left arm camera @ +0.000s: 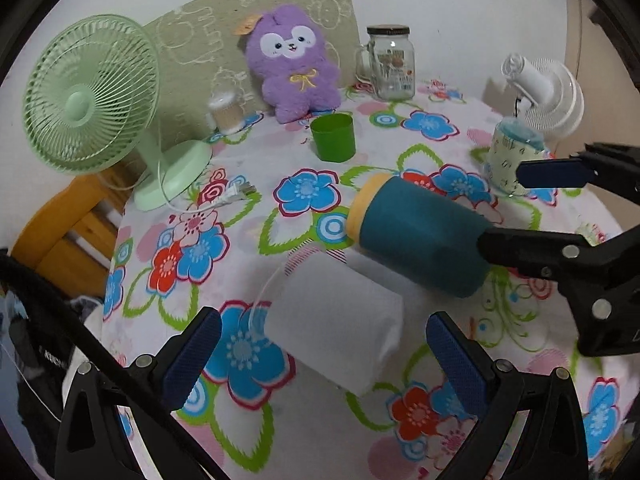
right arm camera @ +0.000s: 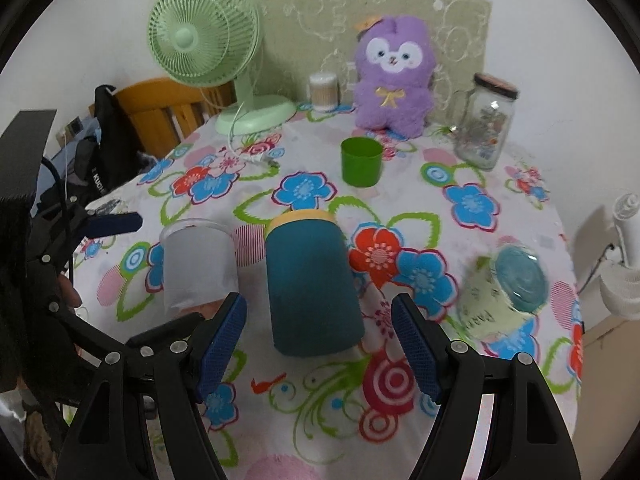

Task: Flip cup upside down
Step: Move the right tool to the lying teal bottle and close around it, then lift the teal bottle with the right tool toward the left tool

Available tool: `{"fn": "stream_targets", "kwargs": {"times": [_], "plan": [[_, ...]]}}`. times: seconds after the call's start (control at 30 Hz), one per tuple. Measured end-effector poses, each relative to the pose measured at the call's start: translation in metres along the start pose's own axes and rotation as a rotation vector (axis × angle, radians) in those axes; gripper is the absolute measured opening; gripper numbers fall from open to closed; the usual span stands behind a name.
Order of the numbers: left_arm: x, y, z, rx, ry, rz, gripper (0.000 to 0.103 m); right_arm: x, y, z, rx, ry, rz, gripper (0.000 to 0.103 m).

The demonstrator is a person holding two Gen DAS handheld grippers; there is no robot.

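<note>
A teal cup (right arm camera: pixel 312 284) with a yellow band at its far end sits on the flowered tablecloth (right arm camera: pixel 384 380). It lies between the fingers of my right gripper (right arm camera: pixel 318 300), which is open; neither pad presses on it. A frosted white cup (left arm camera: pixel 336 328) is just left of it, between the spread fingers of my left gripper (left arm camera: pixel 322 320), also open. In the left wrist view the teal cup (left arm camera: pixel 420 240) has the right gripper (left arm camera: pixel 502 210) straddling it. In the right wrist view the frosted cup (right arm camera: pixel 196 268) shows a clear far rim.
A small green cup (right arm camera: pixel 360 162) stands mid-table before a purple plush (right arm camera: pixel 394 76). A glass jar (right arm camera: pixel 486 120) is at the back right, a green fan (right arm camera: pixel 204 36) at the back left, a floral mug (right arm camera: pixel 500 300) and white fan (right arm camera: pixel 624 256) to the right. A loose plug (left arm camera: pixel 236 194) lies nearby.
</note>
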State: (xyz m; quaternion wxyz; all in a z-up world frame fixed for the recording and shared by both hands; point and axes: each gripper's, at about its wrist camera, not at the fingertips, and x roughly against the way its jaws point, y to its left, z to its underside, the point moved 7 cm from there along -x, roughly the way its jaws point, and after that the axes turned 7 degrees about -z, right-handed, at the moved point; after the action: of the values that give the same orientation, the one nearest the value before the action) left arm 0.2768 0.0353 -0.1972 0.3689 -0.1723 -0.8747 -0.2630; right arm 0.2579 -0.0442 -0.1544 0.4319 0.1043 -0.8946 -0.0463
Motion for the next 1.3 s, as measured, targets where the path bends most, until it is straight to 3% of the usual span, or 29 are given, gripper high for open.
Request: {"fn": "stream_targets", "kwargs": {"times": [0.33,0.57,0.67,0.97,1.3], "plan": [[-0.036,0.006,-0.01,-0.019,0.059,0.045,0.103,-0.053,-0.011,-0.008,-0.055,0.118,-0.106,0.077],[-0.043,0.004,-0.01,-0.037,0.063,0.053,0.103,-0.074,-0.009,-0.012,-0.047,0.149,-0.152,0.077],[-0.047,0.006,-0.01,-0.032,0.075,0.045,0.103,-0.082,-0.009,-0.012,-0.042,0.162,-0.165,0.071],[-0.044,0.012,-0.007,-0.018,0.079,0.041,0.103,-0.069,-0.003,-0.012,-0.032,0.134,-0.196,0.07],[-0.001,0.013,0.001,-0.018,0.025,0.048,0.103,-0.021,0.017,-0.013,-0.007,0.062,-0.195,0.07]]}}
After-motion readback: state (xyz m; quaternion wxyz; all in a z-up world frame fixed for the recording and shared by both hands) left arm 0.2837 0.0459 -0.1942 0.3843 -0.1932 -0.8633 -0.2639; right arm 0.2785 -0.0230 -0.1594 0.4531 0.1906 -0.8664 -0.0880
